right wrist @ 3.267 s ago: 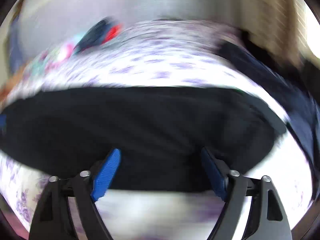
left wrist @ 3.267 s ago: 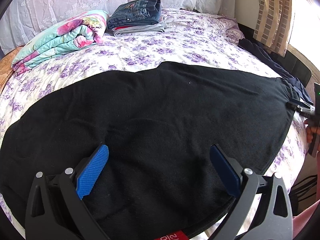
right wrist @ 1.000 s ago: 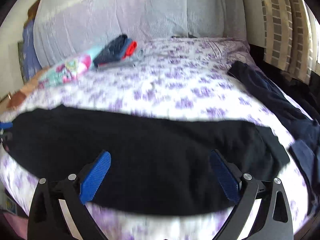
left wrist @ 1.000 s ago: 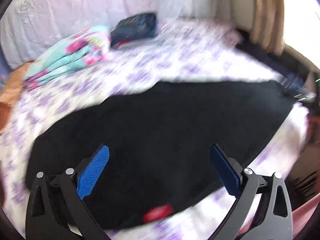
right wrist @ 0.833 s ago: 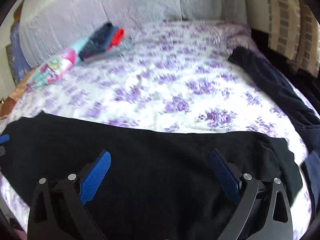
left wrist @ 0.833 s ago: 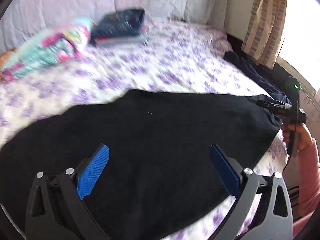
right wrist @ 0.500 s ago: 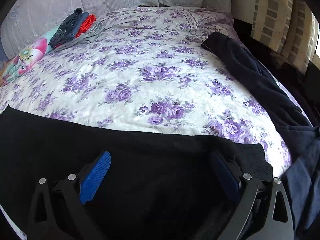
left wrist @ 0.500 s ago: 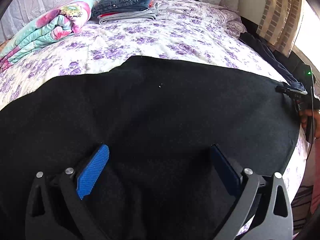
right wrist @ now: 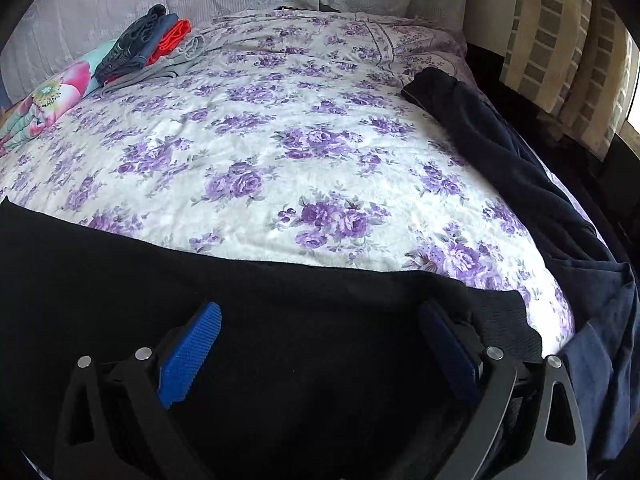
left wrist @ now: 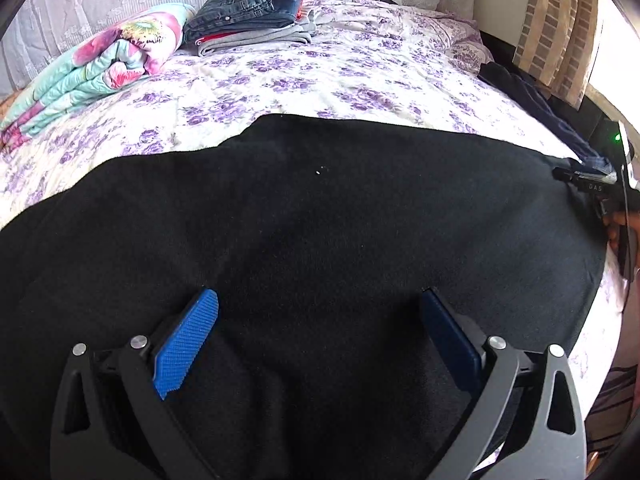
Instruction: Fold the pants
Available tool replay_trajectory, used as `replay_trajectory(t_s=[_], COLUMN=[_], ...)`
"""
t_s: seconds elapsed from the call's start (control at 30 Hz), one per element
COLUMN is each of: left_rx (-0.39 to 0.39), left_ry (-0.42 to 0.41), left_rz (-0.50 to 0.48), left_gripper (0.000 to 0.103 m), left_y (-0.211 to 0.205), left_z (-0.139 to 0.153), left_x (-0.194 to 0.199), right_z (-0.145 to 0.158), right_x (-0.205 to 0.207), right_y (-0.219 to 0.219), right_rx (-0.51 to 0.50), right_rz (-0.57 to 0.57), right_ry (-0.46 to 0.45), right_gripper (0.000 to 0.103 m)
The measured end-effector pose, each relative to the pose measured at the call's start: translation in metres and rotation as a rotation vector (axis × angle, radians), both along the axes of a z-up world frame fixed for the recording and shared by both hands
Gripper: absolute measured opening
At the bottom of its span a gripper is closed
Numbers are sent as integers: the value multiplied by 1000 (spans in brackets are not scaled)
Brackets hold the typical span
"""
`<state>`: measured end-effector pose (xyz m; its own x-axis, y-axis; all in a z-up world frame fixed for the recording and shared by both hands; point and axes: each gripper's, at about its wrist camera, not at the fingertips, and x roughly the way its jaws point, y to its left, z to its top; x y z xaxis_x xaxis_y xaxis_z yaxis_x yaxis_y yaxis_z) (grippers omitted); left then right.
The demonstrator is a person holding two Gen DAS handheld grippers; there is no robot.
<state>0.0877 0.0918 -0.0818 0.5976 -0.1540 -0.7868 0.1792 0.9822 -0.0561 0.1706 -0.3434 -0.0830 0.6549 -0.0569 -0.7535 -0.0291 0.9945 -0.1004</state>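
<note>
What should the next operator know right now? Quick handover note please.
Left gripper: open, low over the black fleece pants, holding nothing.
Right gripper: open, over the pants' ribbed end, holding nothing.
Pants lie flat across the near edge of the purple-flowered bedspread.
Folded denim jeans stack and a dark navy garment sit farther back.
Done: pants appear spread, possibly halved lengthwise already; cannot confirm.
Left: grasp the ends and fold them across.
</note>
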Motion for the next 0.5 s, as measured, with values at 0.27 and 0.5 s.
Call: replay_trajectory(t_s=[0.27, 0.5], left_rx=[112, 124], left_ry=[-37, -63], left_rz=[54, -33], left_gripper=[99, 99], left_y=[-13, -5], left_z=[8, 7], left_x=[-40, -90], right_z=[45, -6], right_x=[-70, -127], right_y=[71, 146], right_rx=[17, -29], right_rz=[15, 211], right_ry=[-153, -168], right_gripper=[99, 99])
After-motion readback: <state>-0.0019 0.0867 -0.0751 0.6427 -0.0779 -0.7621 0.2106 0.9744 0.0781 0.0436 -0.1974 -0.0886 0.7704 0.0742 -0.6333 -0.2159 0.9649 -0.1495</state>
